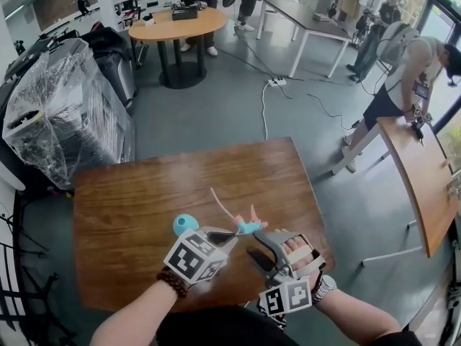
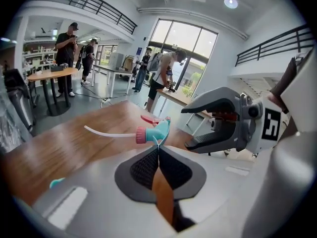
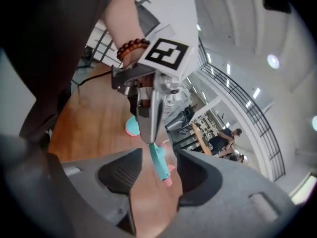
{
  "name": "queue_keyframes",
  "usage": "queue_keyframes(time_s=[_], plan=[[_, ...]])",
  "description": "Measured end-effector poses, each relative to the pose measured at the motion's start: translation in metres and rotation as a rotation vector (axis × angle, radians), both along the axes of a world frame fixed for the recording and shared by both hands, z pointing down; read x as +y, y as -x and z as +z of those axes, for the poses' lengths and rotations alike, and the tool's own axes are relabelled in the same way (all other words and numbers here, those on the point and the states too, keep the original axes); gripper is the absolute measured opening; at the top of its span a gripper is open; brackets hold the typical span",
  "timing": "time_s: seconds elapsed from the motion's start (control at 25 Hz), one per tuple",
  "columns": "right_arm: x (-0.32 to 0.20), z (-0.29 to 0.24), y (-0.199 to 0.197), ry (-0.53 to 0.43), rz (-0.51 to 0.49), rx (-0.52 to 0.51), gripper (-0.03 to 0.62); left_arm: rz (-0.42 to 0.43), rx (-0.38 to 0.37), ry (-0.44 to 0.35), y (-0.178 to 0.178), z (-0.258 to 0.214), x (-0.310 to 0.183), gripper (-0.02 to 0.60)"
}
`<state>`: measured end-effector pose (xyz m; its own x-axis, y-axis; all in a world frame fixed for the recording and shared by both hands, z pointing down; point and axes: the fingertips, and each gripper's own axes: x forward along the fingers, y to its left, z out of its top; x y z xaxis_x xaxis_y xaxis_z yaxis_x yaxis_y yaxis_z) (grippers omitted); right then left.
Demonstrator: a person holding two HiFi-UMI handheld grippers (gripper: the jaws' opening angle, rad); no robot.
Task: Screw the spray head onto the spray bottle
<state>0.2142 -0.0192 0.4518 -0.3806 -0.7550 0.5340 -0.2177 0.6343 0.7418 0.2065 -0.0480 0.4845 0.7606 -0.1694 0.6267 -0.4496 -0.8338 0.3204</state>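
The spray head (image 1: 248, 227) is teal with a pink collar, a red trigger and a thin white tube (image 1: 220, 200). It hangs above the wooden table (image 1: 144, 193). My left gripper (image 1: 232, 236) is shut on the head's teal rear end (image 2: 159, 133), with the tube pointing away to the left (image 2: 106, 132). My right gripper (image 1: 261, 246) stands open just to the right (image 2: 218, 118). In the right gripper view the spray head (image 3: 159, 163) shows in the gap of the right gripper (image 3: 159, 155), touching neither pad. The teal bottle (image 1: 185, 224) sits on the table, partly hidden by the left gripper (image 3: 132, 127).
A plastic-wrapped machine (image 1: 65, 114) stands off the table's far left corner. A round table (image 1: 180, 24) is at the back. A person (image 1: 403, 78) leans at a second wooden table (image 1: 421, 186) to the right. Cables (image 1: 277, 85) lie on the floor.
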Motion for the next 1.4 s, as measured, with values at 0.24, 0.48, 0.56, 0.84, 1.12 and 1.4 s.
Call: queue_keyframes(time_s=[0.24,0.48,0.56,0.84,1.12,1.4], plan=[[-0.003,0.000,0.016,-0.115,-0.082,0.254,0.225,0.064,0.080,0.075,0.003,-0.025,0.016,0.022],[-0.011,0.002,0.031,-0.137,-0.110,0.380,0.227,0.146,0.142,0.120,0.011,-0.042,0.030,0.023],[-0.012,-0.001,0.036,-0.141,-0.131,0.411,0.227,0.164,0.168,0.142,0.013,-0.047,0.034,0.023],[-0.013,-0.001,0.039,-0.166,-0.132,0.455,0.194,0.202,0.238,0.198,0.022,-0.061,0.042,0.023],[-0.014,-0.004,0.041,-0.168,-0.139,0.466,0.121,0.220,0.279,0.219,0.027,-0.064,0.043,0.025],[-0.018,-0.012,0.043,-0.035,-0.060,0.352,0.121,0.174,0.312,0.135,0.039,-0.074,0.031,0.174]])
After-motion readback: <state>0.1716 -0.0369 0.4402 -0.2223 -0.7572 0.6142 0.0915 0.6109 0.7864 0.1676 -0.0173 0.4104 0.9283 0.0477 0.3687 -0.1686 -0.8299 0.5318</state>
